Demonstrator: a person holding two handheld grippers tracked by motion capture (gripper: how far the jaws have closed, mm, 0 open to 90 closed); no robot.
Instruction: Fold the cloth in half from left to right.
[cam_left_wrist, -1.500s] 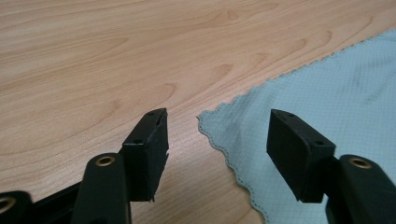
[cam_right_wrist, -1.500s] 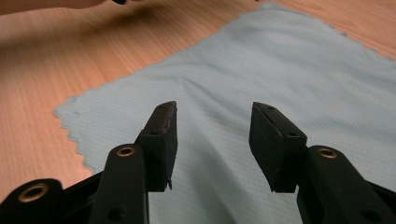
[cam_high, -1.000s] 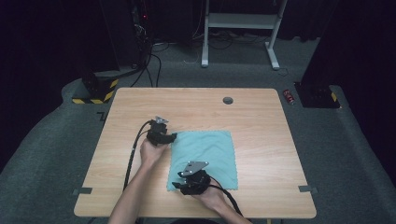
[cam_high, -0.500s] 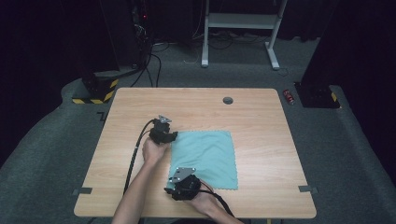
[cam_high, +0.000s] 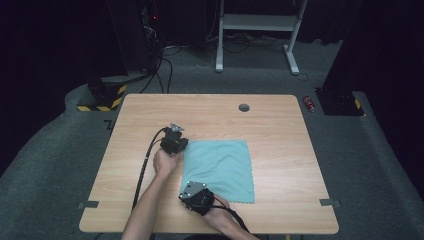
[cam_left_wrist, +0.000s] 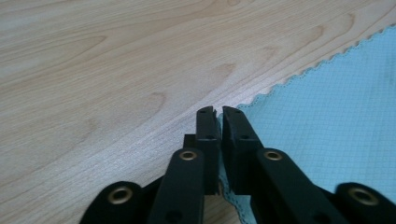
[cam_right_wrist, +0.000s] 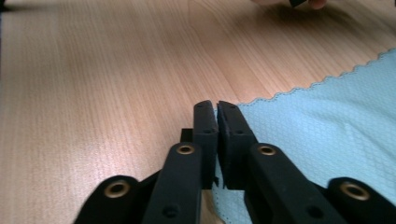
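Square teal cloth (cam_high: 220, 169) flat, edges along the table's (cam_high: 280, 125), both grippers' jaws clamped on left-side corners

One teal cloth (cam_high: 220, 169) lies on one wooden table (cam_high: 280, 125), with two claws, left (cam_high: 181, 148) and right (cam_high: 186, 196).

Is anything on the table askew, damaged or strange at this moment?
Nothing stands out. The teal cloth lies flat on the wooden table, no tear visible. The left gripper and the right gripper have just closed, each on a corner of it.
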